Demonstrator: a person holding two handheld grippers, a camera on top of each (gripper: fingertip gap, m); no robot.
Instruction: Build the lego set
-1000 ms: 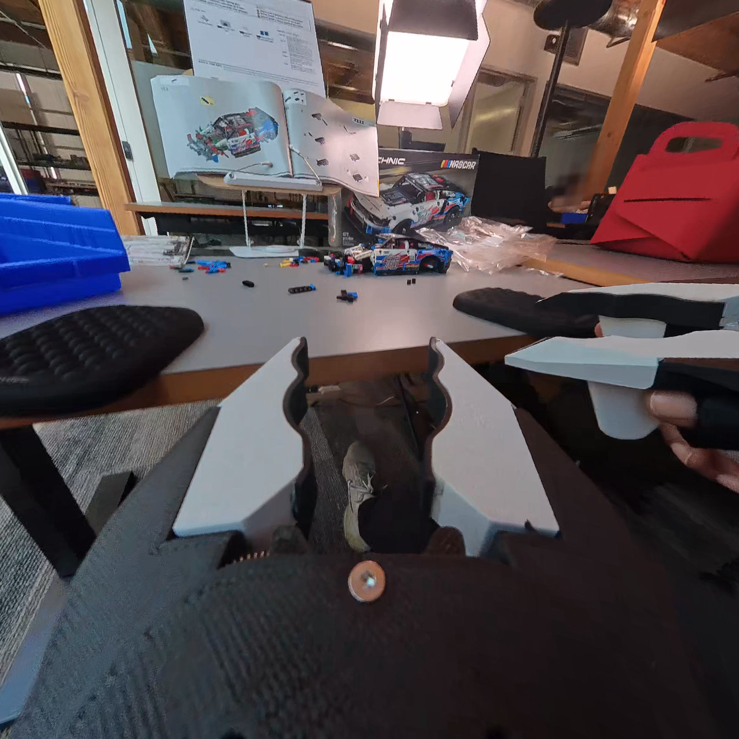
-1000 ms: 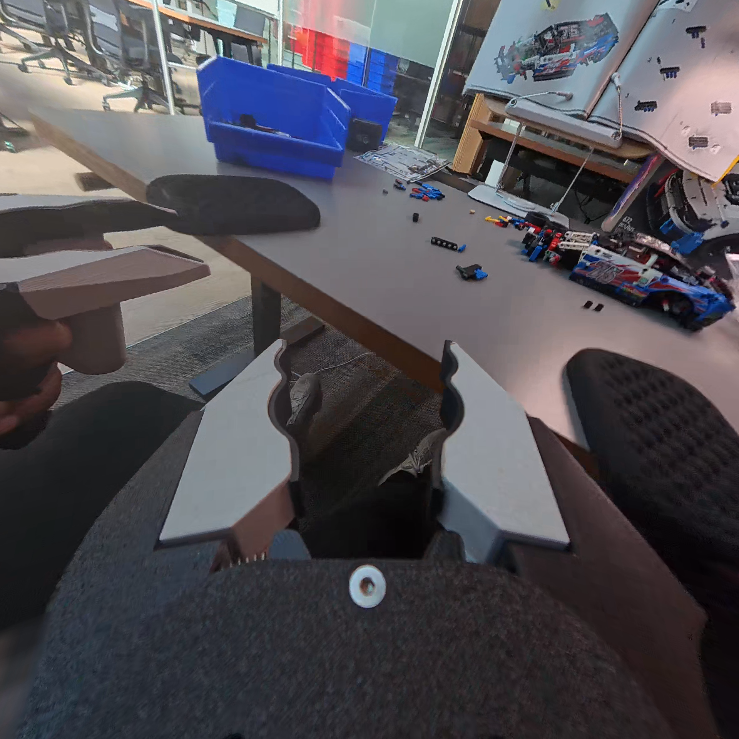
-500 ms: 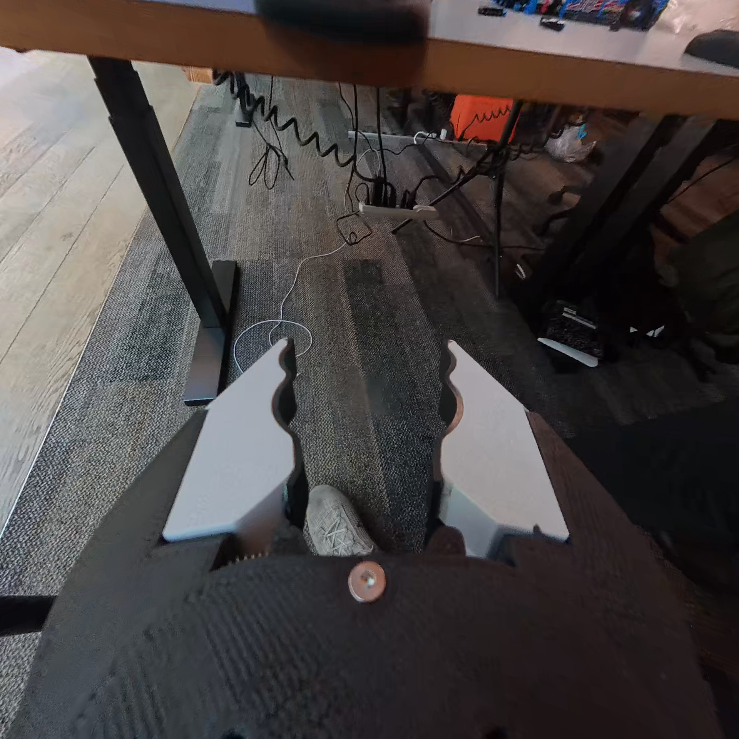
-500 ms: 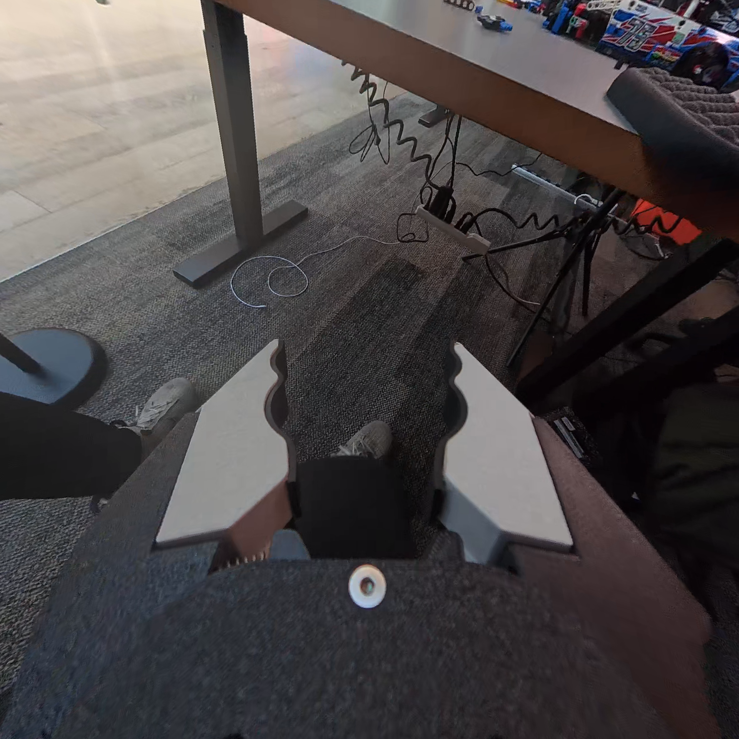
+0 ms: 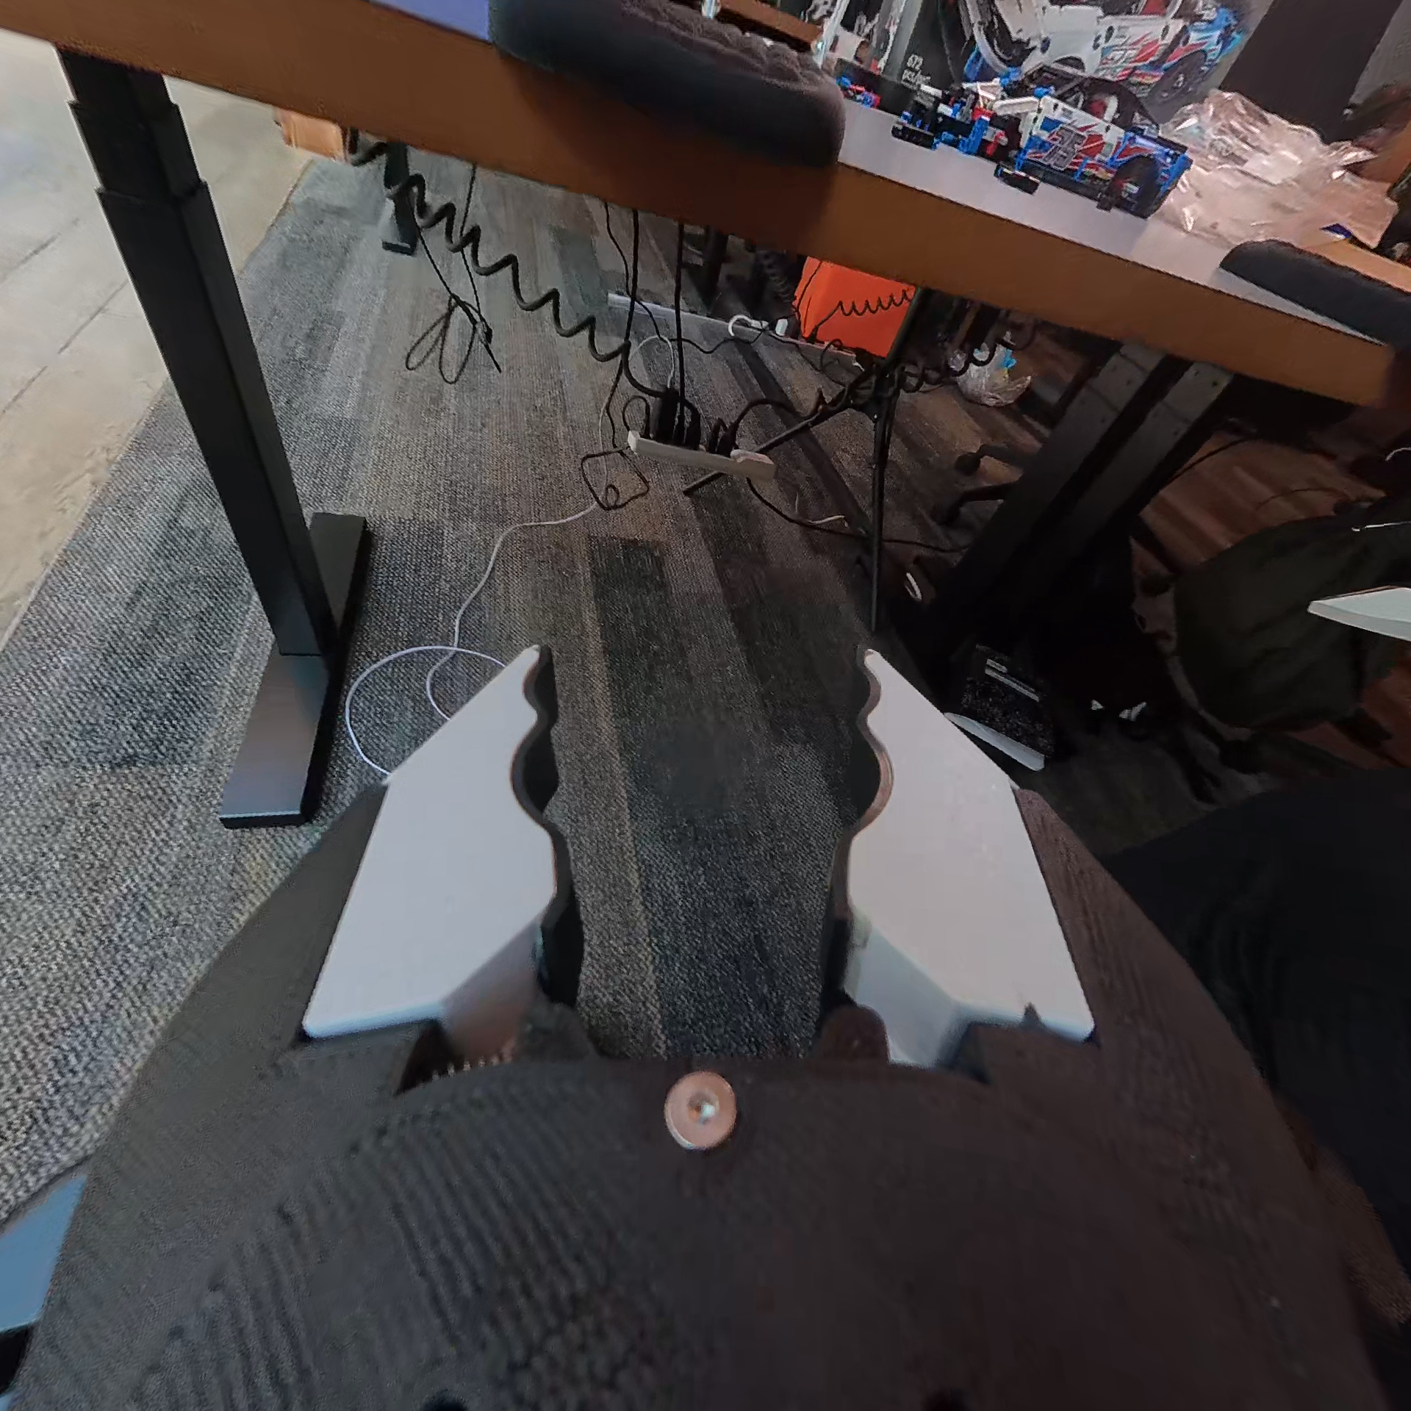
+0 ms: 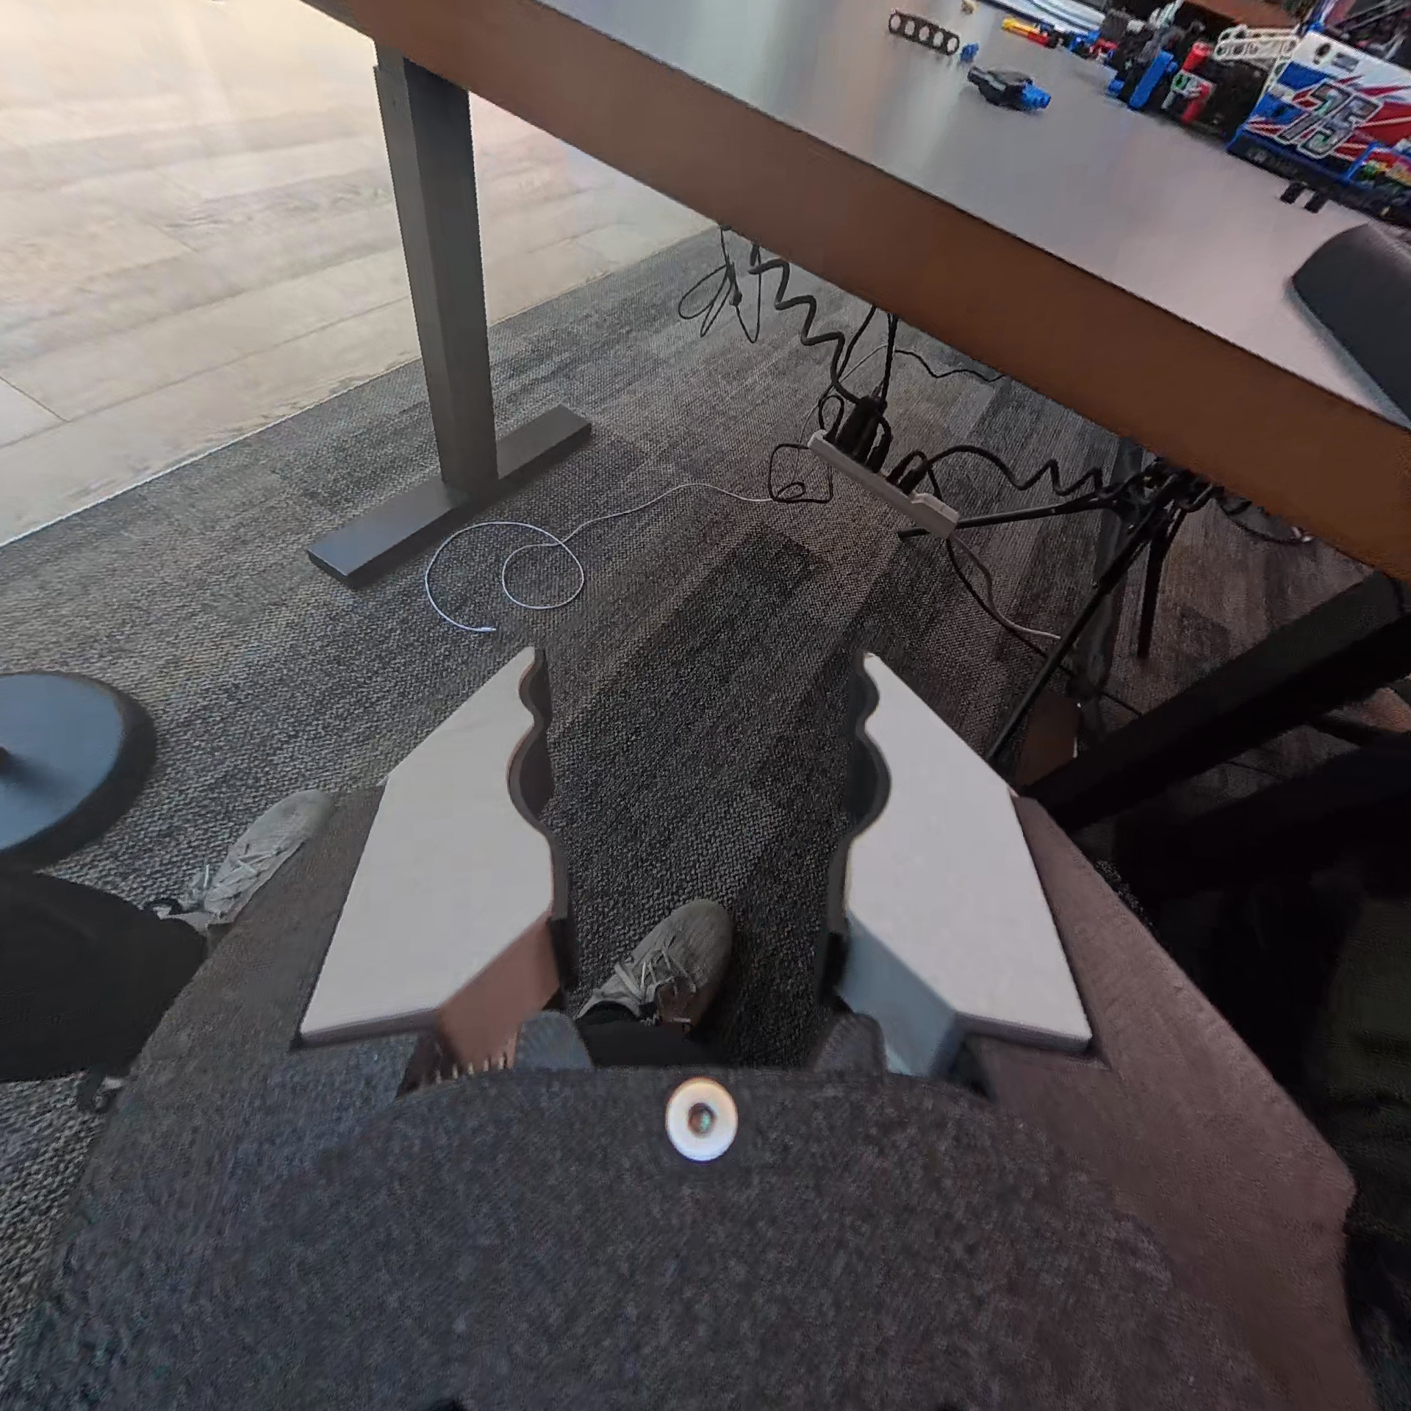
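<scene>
Grippers idle below the table edge, both empty, with the lego build waiting on top.

Left wrist view: the left gripper [image 5: 702, 733] points down at the carpet, jaws wide apart with nothing between them. Above it, on the table [image 5: 878, 221], the lego car [image 5: 1069, 145] stands just beyond a black wrist pad [image 5: 672, 72], with crumpled plastic bags [image 5: 1283, 175] beside the car.

Right wrist view: the right gripper [image 6: 702, 733] hangs low, jaws likewise wide and empty, a shoe [image 6: 664, 966] showing between them. On the table, a black perforated beam [image 6: 924, 32] and a black-and-blue piece [image 6: 1008, 84] lie apart, nearer the table edge than the car.

The car looks light and rigid but likely to shed parts if squeezed; gripping its lower chassis sides seems safest. Loose pieces are small and smooth, best pinched across their flat faces.
</scene>
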